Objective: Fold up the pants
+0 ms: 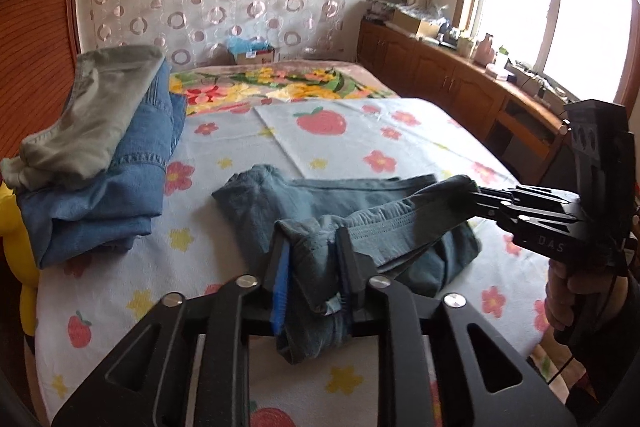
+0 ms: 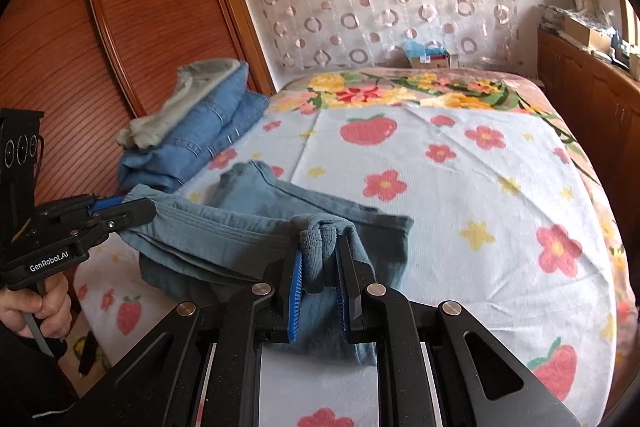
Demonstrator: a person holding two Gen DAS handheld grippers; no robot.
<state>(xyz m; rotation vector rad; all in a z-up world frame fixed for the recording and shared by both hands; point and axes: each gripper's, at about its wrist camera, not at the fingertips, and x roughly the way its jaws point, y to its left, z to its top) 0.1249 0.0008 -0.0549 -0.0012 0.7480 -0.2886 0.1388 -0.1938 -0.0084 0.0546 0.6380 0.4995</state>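
Grey-blue pants (image 1: 340,199) lie part folded on the flowered bed sheet (image 1: 360,147). Their near edge is lifted and stretched between my two grippers. In the left wrist view my left gripper (image 1: 312,255) has a bunched corner of that edge filling the gap between its fingers. My right gripper (image 1: 476,193) pinches the other corner at the right. In the right wrist view the right gripper (image 2: 320,259) is shut on a thick fold of the pants (image 2: 256,227). The left gripper (image 2: 124,207) grips the far corner at the left. A hand (image 2: 40,303) holds its handle.
A stack of folded clothes (image 1: 100,163), denim under a grey-green piece, sits on the bed's left side by a wooden wardrobe (image 2: 140,27). Low wooden cabinets (image 1: 440,75) run under the window on the right. Something yellow (image 1: 16,247) sits at the bed's left edge.
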